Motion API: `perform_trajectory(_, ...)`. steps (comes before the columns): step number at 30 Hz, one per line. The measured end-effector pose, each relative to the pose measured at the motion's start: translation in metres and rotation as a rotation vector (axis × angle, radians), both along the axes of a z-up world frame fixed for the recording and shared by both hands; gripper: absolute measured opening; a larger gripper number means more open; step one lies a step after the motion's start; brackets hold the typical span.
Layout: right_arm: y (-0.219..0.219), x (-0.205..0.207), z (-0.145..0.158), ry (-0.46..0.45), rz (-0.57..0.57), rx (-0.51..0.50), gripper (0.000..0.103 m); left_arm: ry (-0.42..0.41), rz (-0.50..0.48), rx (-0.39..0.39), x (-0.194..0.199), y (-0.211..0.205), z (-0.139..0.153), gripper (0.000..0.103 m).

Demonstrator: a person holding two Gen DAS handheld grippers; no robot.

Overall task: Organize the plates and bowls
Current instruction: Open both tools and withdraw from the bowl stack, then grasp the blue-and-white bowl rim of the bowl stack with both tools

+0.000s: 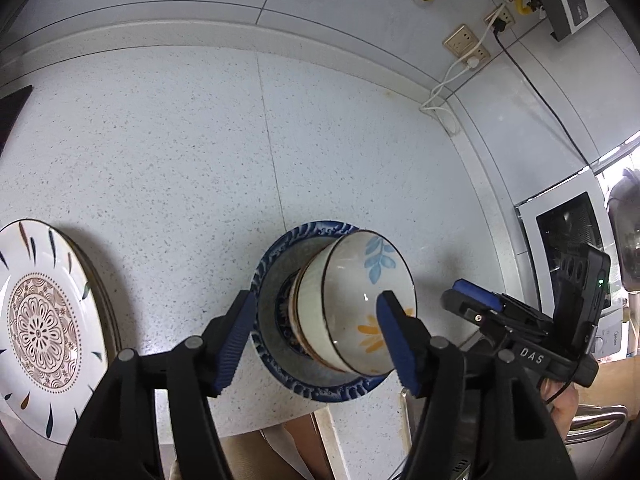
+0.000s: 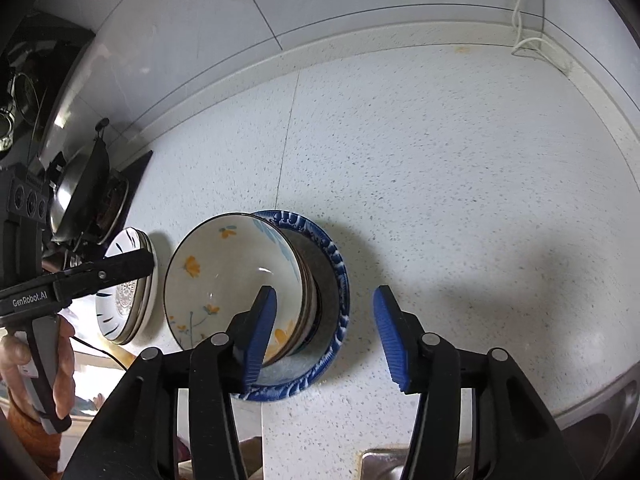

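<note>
A white bowl with blue and orange flowers (image 1: 352, 292) tops a nest of bowls standing in a blue-rimmed dish (image 1: 266, 268) on the speckled counter. My left gripper (image 1: 316, 344) is open just above this stack, one finger (image 1: 234, 344) outside the dish's rim and the other over the bowl's mouth, neither pad pressing. In the right wrist view the same floral bowl (image 2: 216, 280) and blue-rimmed dish (image 2: 338, 280) sit under my open right gripper (image 2: 325, 336), whose left finger (image 2: 260, 332) overlaps the bowl while the other hangs over bare counter. A stack of patterned plates (image 1: 40, 320) lies to the left.
The plate stack (image 2: 128, 304) sits beside a stove with a dark wok (image 2: 80, 200). A hand (image 2: 60, 360) holds the left gripper (image 2: 136, 264). The right gripper (image 1: 472, 300) shows beside the bowls. A sink edge (image 2: 400, 460), wall sockets (image 1: 464, 44) and cables (image 1: 444, 92) border the counter.
</note>
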State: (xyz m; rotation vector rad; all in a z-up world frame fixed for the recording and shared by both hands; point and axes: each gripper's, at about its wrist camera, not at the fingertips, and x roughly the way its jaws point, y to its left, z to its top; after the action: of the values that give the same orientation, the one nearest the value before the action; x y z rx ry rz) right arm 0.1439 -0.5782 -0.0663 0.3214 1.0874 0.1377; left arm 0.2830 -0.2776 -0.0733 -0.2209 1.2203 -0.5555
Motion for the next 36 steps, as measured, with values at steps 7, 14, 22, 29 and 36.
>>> perform_trajectory(7,-0.016,-0.031,0.004,-0.019,-0.049,0.033,0.049,0.008,0.026,-0.040,-0.022,0.036,0.001,0.062)
perform_trajectory(14,-0.029,-0.071,0.004,-0.041,-0.124,0.063,0.049,0.039,0.056,-0.138,-0.048,0.069,-0.014,0.062)
perform_trajectory(22,-0.026,-0.090,-0.013,-0.026,-0.127,0.076,0.049,0.116,0.070,-0.265,-0.060,0.074,-0.056,0.062)
perform_trajectory(29,-0.015,-0.069,-0.042,0.020,-0.120,0.112,0.049,0.163,0.094,-0.212,-0.036,0.059,-0.086,0.062)
perform_trajectory(36,-0.002,-0.041,-0.051,0.037,-0.084,0.097,0.049,0.186,0.094,-0.213,-0.016,0.050,-0.104,0.060)
